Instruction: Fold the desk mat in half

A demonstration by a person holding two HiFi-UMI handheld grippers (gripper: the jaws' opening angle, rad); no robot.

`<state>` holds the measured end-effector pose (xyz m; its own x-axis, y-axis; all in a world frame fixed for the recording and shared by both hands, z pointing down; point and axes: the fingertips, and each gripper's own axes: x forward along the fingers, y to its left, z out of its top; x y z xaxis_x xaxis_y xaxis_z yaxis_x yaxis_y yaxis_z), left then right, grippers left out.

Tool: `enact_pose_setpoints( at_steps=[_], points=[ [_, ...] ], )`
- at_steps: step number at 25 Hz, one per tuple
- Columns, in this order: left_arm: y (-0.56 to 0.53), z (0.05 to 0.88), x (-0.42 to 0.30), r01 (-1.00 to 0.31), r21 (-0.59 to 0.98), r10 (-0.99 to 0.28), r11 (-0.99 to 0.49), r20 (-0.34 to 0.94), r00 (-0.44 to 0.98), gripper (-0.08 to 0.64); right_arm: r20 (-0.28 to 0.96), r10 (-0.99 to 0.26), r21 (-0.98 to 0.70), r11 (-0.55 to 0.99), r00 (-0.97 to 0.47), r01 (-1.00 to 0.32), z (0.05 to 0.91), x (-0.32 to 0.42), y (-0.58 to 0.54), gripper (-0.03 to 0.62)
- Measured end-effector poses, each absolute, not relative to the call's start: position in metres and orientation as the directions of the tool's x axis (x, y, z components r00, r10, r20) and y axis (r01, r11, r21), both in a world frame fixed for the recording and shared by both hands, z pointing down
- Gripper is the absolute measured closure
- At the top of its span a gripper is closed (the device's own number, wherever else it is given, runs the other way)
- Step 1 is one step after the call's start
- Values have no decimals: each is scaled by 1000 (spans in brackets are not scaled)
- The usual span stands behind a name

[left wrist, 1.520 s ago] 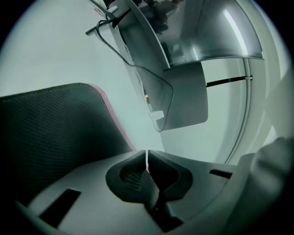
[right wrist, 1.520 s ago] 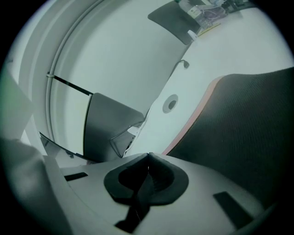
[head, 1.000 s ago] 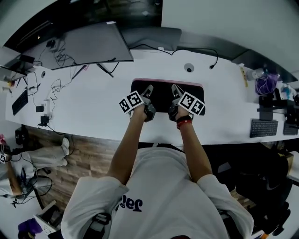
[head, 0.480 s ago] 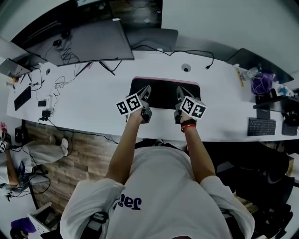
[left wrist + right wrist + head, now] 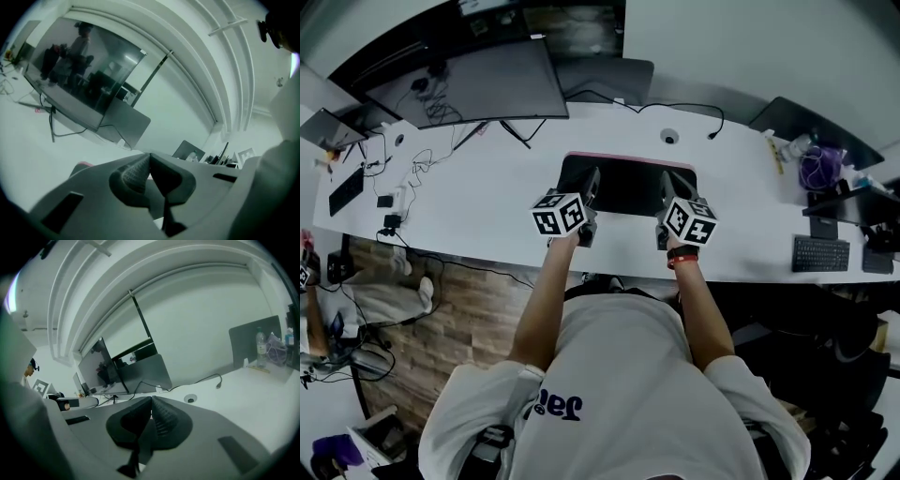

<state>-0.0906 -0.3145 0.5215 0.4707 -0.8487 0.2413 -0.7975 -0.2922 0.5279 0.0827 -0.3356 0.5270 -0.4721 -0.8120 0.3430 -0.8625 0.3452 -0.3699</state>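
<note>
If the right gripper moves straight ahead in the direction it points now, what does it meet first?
Probably the grey panel at the back of the white desk, left of the cable hole. The right gripper points slightly downward, so it may touch the desk top first; depth is unclear.

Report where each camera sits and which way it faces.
Head view: on the person's head, steeply down at desk and mat; torso, arms, left gripper, right gripper show.
Left gripper view: on that gripper, along its shut fingers pinching the mat, toward the monitor.
Right gripper view: likewise, along its fingers, across the desk.
All three share the monitor.
</note>
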Motion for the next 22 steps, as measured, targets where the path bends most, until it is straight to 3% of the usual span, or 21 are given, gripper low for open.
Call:
enact_pose_setpoints(
  at_steps=[8, 22],
  points=[
    [-303, 499, -96, -903, 298, -892, -309, 239, 384, 540, 305, -855, -273, 344, -420, -898, 507, 91, -328, 577],
    [-293, 477, -91, -934, 156, -919, -322, 184, 348, 540, 247, -900, -147, 333, -360, -932, 479, 102, -321, 577]
  ],
)
